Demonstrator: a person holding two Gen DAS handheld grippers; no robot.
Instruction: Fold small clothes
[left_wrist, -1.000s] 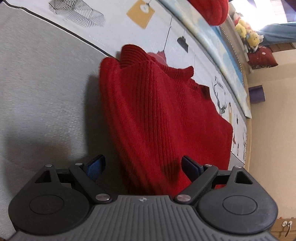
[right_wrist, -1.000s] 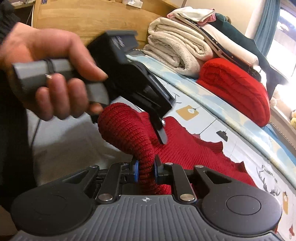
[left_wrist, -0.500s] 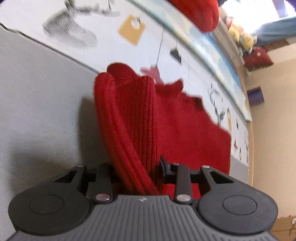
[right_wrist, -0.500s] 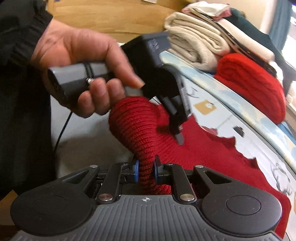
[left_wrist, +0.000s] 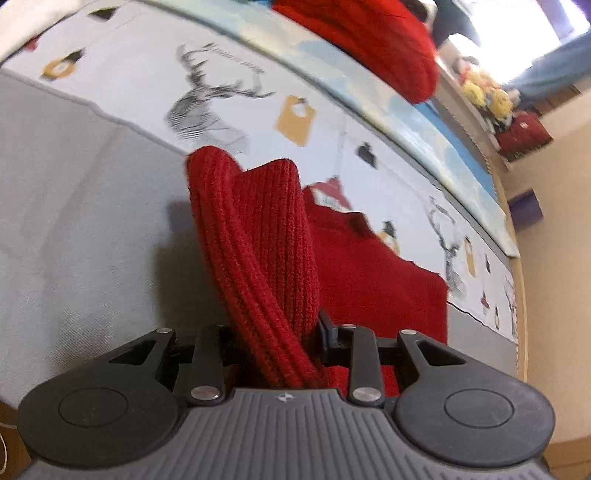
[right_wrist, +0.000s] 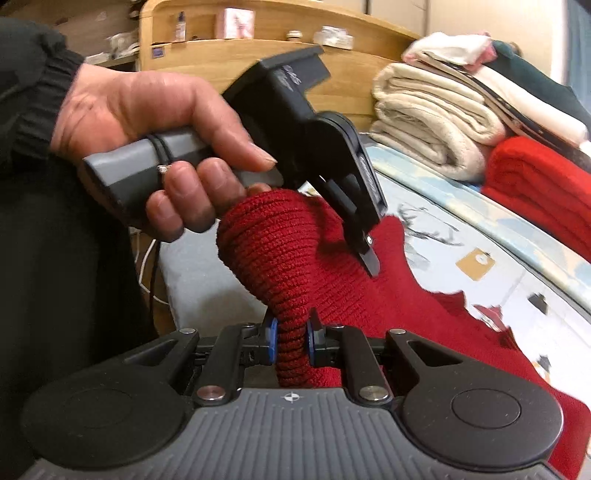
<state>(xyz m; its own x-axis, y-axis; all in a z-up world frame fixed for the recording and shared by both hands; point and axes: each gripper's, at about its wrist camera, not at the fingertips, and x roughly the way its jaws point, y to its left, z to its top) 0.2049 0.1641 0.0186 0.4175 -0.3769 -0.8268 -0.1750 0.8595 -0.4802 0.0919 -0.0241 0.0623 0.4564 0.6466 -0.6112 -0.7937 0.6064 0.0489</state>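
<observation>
Red ribbed knit fills the middle of both views: a small sweater (left_wrist: 362, 266) lies partly spread on the printed bed cover (left_wrist: 229, 74), and one edge of it is lifted off that cover in a thick bunched fold. The left gripper (left_wrist: 275, 332) is clenched on this fold, its dark fingers (left_wrist: 327, 334) pressing the knit from either side, so the fold rises as a tall ridge in front of its camera. The right gripper (right_wrist: 291, 338) grasps the same garment at a neighbouring spot, its blue pads (right_wrist: 272, 339) squeezed tight against a narrow rope of knit. From the right wrist view, a hand (right_wrist: 147, 122) in a dark sleeve (right_wrist: 33, 96) holds the left gripper's grey handle above the sweater, the tool's fingers pointing down into the raised cloth. The rest of the sweater trails flat over the cover toward its far side. Beyond the sweater, at the far edge of the cover, sits a stack of folded blankets (right_wrist: 436, 118), with a second folded red knit (right_wrist: 543, 177) just beside it. A wooden headboard (right_wrist: 258, 44) stands behind the hand.
</observation>
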